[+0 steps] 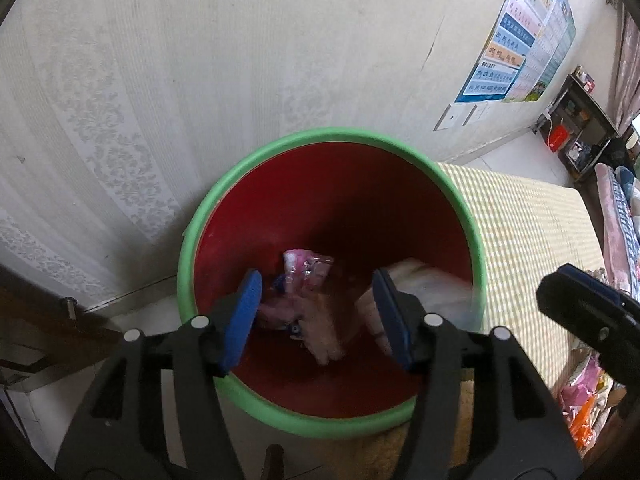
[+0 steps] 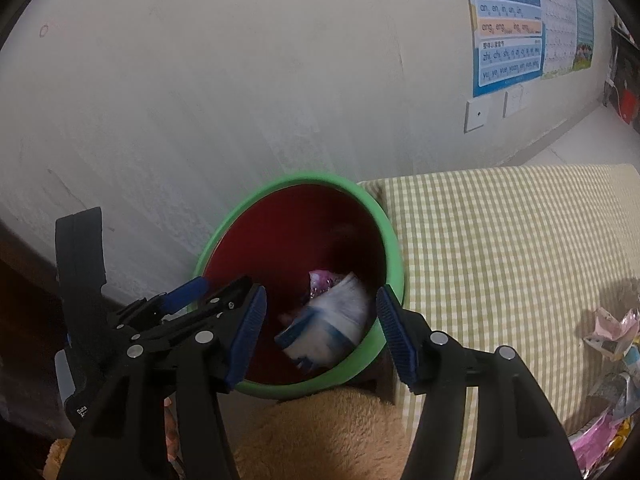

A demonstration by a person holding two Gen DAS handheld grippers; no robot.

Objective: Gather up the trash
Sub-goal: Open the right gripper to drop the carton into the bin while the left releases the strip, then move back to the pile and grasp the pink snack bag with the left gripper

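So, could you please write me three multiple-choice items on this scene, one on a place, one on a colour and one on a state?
1. Where does the bin stand?
A. against the wall, beside the checked cloth
B. on a shelf
C. in the middle of the floor

2. What colour is the bin's rim?
A. blue
B. green
C. yellow

3. How is the left hand-held gripper?
A. shut on a wrapper
B. shut on nothing
C. open, over the bin

Answers: 1 A, the wall rises just behind it and the checked cloth lies alongside. 2 B, a green ring runs round the red inside. 3 C, its blue pads stand apart with only loose trash down in the bin between them.
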